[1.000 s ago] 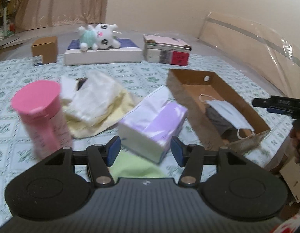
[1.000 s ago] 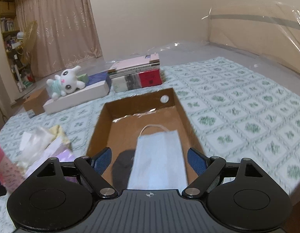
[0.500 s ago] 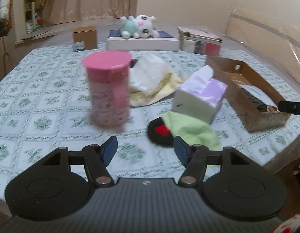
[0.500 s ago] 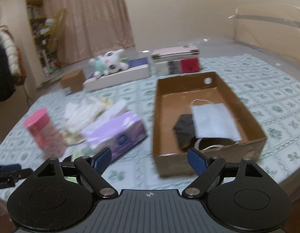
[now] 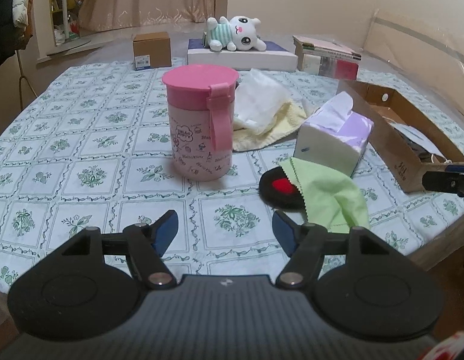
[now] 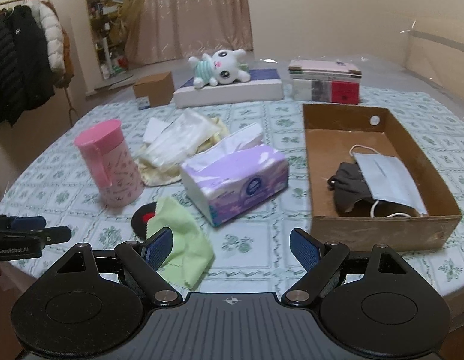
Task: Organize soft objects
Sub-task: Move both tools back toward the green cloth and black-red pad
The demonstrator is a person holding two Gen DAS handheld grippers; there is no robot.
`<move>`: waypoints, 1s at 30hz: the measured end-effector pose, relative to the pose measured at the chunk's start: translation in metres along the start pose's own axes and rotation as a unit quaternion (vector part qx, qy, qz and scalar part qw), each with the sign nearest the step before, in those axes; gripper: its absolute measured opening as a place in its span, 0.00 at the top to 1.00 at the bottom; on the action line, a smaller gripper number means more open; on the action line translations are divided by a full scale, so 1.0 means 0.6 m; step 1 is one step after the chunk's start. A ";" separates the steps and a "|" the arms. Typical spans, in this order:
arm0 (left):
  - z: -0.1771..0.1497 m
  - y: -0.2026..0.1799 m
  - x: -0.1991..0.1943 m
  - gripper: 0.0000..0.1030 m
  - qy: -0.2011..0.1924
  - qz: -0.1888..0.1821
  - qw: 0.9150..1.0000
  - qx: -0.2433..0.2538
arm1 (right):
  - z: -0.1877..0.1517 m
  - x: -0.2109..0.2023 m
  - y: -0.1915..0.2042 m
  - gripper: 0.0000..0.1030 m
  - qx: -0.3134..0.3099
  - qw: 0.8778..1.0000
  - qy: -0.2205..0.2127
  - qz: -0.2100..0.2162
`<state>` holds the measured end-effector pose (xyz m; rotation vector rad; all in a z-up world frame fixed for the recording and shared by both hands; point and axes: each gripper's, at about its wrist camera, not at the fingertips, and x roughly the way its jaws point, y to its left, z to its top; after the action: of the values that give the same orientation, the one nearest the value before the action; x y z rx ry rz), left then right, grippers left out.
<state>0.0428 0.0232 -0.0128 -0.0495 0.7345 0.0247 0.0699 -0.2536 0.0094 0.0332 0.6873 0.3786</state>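
Pink cup (image 5: 200, 123) at 11 o'clock of left gripper (image 5: 224, 225), tissue pack (image 6: 235, 174) at 12 of right gripper (image 6: 232, 247). Green cloth (image 6: 179, 243) overlaps black disc (image 6: 143, 217), touching right gripper's left pad. Box (image 6: 382, 228) at 1 holds blue mask (image 6: 385, 177) over dark cloth, perhaps second mask. Left jaws opening, empty. Right jaws wide, gripping nothing. Cup print reads "HelloKitty"; left gripper marked "GenRoboLAI".

Bare tablecloth (image 5: 91, 138) left of pink canister (image 5: 200, 123)
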 end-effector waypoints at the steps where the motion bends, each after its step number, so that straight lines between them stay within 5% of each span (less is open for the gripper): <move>1: -0.001 0.000 0.001 0.36 0.001 0.000 1.000 0.001 | -0.001 0.003 0.002 0.18 -0.001 1.000 0.002 0.001; 30: -0.003 0.003 0.077 0.28 0.015 -0.009 1.000 0.008 | -0.015 0.139 0.049 0.18 -0.038 0.997 0.068 0.030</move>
<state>0.0761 0.0251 -0.0451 -0.0410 0.7634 0.0003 0.1137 -0.1977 -0.0441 -0.0437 0.8067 0.4676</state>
